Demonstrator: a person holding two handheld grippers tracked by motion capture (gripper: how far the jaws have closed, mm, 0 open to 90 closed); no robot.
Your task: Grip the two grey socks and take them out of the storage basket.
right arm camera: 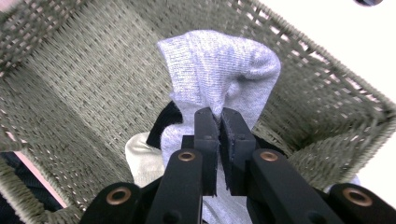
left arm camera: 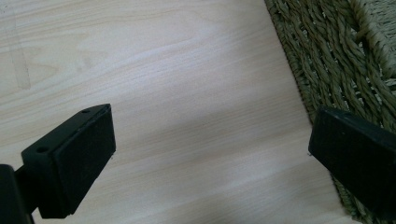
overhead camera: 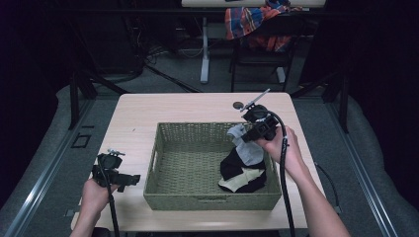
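At the left, the left gripper (overhead camera: pixel 129 180) rests low over the tabletop (overhead camera: pixel 133 128) beside the woven basket (overhead camera: pixel 168 148), its fingers (left arm camera: pixel 74 163) released and spread wide with nothing between them. In the basket's right half lie dark and cream garments (overhead camera: pixel 242 177). Above them, the right gripper (overhead camera: pixel 245 137) has its fingers (right arm camera: pixel 208 135) clenched on a grey sock (right arm camera: pixel 219 70), lifted clear. No readable writing appears anywhere.

Grey sock (right arm camera: pixel 219 70) lower end hidden behind tongs; black garment (right arm camera: pixel 163 122) mostly covered by sock.
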